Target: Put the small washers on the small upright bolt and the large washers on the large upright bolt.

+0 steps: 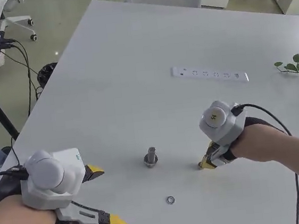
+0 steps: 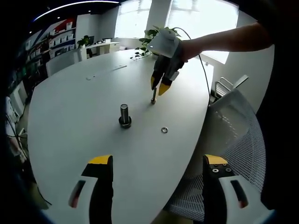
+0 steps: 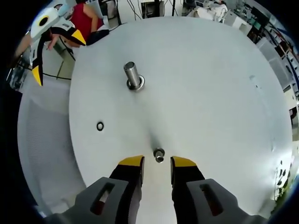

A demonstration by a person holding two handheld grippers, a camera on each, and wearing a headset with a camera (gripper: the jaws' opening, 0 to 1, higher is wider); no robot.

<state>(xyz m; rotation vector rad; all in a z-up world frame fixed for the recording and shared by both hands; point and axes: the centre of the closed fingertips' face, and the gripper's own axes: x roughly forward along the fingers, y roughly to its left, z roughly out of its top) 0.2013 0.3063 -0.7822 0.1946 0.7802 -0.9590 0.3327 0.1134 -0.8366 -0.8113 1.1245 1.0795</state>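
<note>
Lone washer (image 1: 170, 199) lay flat on the near side of the large bolt (image 1: 151, 157).
Head view: the left gripper (image 1: 106, 198) stood spread wide, empty, near the large bolt. Left gripper view: the right gripper (image 2: 160, 85) hung beyond that bolt, over the small bolt (image 2: 153, 99). Right gripper view: its jaws were narrowly parted, pinching nothing, with the small bolt just off their tips; a sideways nudge there could topple it.

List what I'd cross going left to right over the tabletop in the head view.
left gripper → large upright bolt → loose washer → right gripper → plant sprig. The power strip is left out because it overlaps the right gripper's span.
</note>
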